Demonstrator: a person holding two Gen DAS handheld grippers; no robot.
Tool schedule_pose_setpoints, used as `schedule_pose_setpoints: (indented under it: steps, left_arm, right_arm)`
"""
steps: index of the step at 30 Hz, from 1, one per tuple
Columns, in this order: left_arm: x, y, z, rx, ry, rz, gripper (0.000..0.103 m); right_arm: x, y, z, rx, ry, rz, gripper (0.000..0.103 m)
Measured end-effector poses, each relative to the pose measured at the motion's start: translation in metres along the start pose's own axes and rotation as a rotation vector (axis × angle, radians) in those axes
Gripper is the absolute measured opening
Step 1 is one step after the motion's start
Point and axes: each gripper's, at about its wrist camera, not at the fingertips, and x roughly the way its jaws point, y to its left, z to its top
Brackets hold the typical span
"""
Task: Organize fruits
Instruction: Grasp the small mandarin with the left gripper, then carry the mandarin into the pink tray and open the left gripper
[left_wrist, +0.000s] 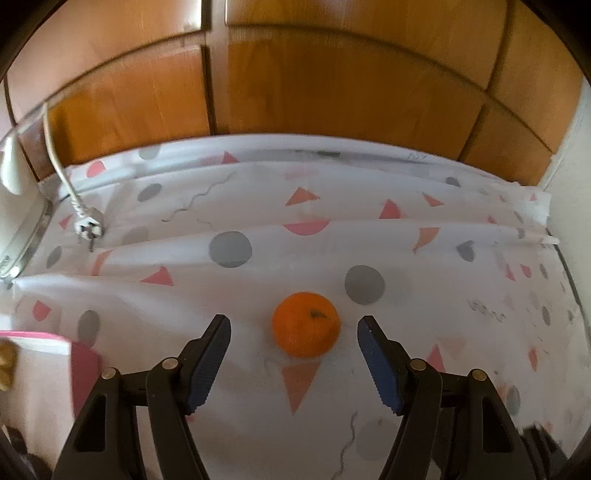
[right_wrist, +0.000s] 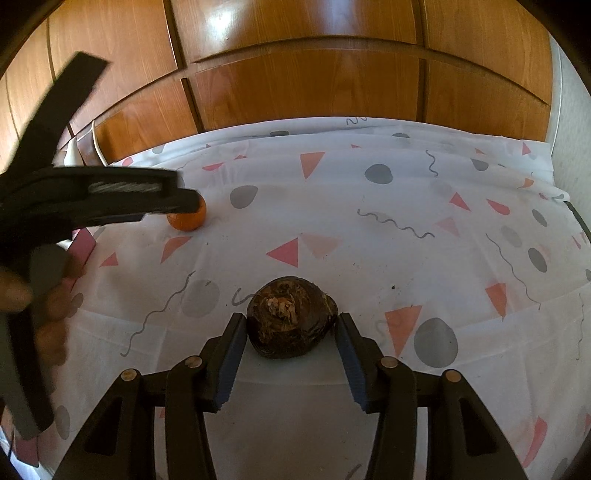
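Note:
An orange tangerine (left_wrist: 306, 324) lies on the patterned tablecloth, just ahead of and between the tips of my left gripper (left_wrist: 294, 324), which is open and not touching it. The same tangerine (right_wrist: 188, 218) shows in the right wrist view, partly hidden behind the left gripper's body (right_wrist: 99, 195). A dark brown, rough round fruit (right_wrist: 290, 316) sits between the fingers of my right gripper (right_wrist: 291, 321). The jaws stand close on both sides of it; whether they press it is unclear.
A white cloth (left_wrist: 258, 229) with pink triangles and grey dots covers the table. A white power cord with a plug (left_wrist: 88, 225) lies at the far left. A white and pink box (left_wrist: 40, 373) stands at the near left. Wooden cabinet doors (left_wrist: 314, 81) rise behind the table.

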Motion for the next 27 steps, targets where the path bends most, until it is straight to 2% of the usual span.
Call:
schedule_pose_setpoints:
  steps: [2, 4, 7, 10, 17, 22, 27]
  left_arm:
    - [0.014, 0.004, 0.001, -0.027, 0.042, -0.002, 0.055]
    - [0.012, 0.005, 0.001, -0.025, 0.008, 0.005, 0.039]
    - [0.005, 0.010, -0.004, -0.059, 0.011, -0.022, 0.039]
    - [-0.006, 0.014, -0.017, -0.062, 0.015, -0.012, 0.039]
    - [-0.050, 0.012, -0.068, -0.022, -0.001, 0.033, 0.039]
    - [-0.070, 0.010, -0.100, -0.033, 0.002, 0.026, 0.039]
    - [-0.088, 0.008, -0.143, -0.019, -0.014, 0.024, 0.039]
  right_arm:
    - [0.000, 0.000, 0.000, 0.002, -0.001, 0.002, 0.051]
    - [0.001, -0.001, -0.001, 0.002, -0.001, 0.004, 0.051]
    - [0.001, -0.001, -0.001, 0.002, 0.002, 0.001, 0.051]
    - [0.001, 0.000, -0.001, -0.001, 0.005, -0.003, 0.051]
    - [0.000, -0.001, 0.000, 0.005, 0.014, -0.001, 0.049]
    - [-0.010, -0.005, -0.004, 0.011, 0.023, -0.010, 0.049]
    - [-0.029, -0.009, -0.024, -0.019, 0.024, -0.044, 0.049]
